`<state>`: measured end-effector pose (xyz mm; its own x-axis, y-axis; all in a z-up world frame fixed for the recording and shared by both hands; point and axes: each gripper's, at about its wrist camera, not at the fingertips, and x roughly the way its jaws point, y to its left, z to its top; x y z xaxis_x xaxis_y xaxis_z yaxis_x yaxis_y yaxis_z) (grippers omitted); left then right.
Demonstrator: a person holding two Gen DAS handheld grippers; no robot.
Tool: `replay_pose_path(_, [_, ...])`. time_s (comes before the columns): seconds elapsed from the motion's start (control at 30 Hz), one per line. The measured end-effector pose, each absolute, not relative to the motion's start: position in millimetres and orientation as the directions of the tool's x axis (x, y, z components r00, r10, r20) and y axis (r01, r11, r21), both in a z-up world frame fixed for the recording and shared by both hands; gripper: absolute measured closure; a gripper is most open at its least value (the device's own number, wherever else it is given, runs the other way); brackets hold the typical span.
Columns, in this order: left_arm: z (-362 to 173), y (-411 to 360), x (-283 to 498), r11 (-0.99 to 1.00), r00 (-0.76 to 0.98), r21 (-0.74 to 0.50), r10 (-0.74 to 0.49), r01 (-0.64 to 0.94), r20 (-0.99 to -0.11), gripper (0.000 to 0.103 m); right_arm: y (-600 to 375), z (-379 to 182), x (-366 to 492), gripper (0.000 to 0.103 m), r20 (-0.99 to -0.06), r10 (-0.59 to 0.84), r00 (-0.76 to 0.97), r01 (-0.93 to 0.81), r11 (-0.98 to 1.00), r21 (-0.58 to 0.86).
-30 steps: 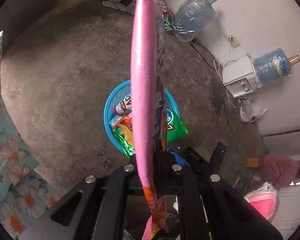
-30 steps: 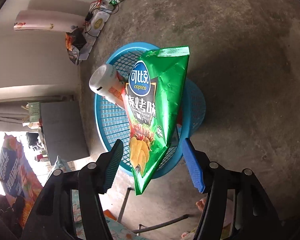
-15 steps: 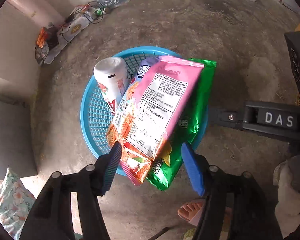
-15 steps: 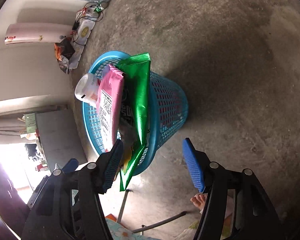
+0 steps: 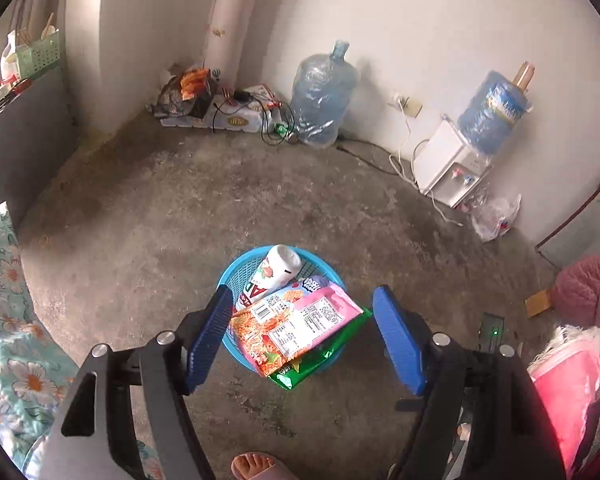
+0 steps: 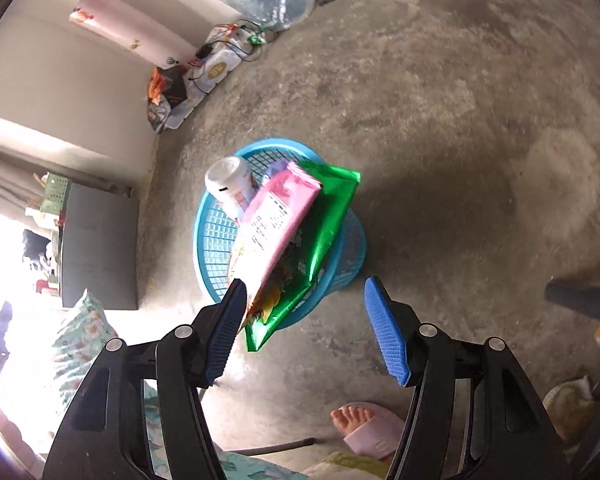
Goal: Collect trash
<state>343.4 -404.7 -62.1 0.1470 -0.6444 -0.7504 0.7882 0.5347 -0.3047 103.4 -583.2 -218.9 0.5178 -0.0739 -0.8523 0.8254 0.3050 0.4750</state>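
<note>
A blue mesh basket (image 5: 236,268) (image 6: 212,236) stands on the concrete floor. In it lean a white bottle (image 5: 274,270) (image 6: 230,186), a pink snack bag (image 5: 300,326) (image 6: 274,220) and a green chip bag (image 5: 324,350) (image 6: 324,232); both bags stick out over the rim. My left gripper (image 5: 302,330) hovers above the basket, its jaws opening, nothing pressed between them. My right gripper (image 6: 304,326) is open and empty, above the basket's near side.
Two water jugs (image 5: 322,100) (image 5: 494,114), a white dispenser (image 5: 448,170), cables and boxes (image 5: 220,114) line the wall. A floral cloth (image 5: 8,320) lies at left, pink fabric (image 5: 572,376) at right. A sandalled foot (image 6: 364,426) stands near.
My left gripper let go of the pink bag, which now lies in the basket on the green bag. Both grippers rose away from the basket; the right stayed open.
</note>
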Motion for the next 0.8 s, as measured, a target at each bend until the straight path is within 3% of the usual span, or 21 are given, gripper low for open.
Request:
replay_pose_path(0.2, [17,-278,304,0.663,0.367,-0.287,-0.664,0.691,-0.651,0.016,-528,-108,112,0.039,-0.748,-0.231,0.623,0.689,0.615,0.383])
replay_pose_path(0.3, [38,-227,270,0.718,0.453,-0.261,-0.635,0.646,-0.626,0.006,-490,-58,113,0.026,-0.661,-0.260,0.704,0.584,0.742,0.330])
replay_pose_path(0.47, [48,-151,221,0.811,0.526,-0.292,-0.560,0.507,-0.640,0.006,-432,-2,103,0.009,-0.532,-0.259,0.806,0.444,0.859,0.254])
replay_pose_path(0.6, [47,-106,193,0.908,0.609,-0.270,-0.415,0.319,-0.676,0.006,-392,23,92,0.008,-0.478,-0.270,0.836,0.383,0.911,0.154])
replay_pose_path(0.8, [45,-74,154,0.961,0.687,-0.177,-0.276,0.212,-0.673,0.006,-346,49,68,0.008,-0.401,-0.272,0.875,0.313,0.949,0.041])
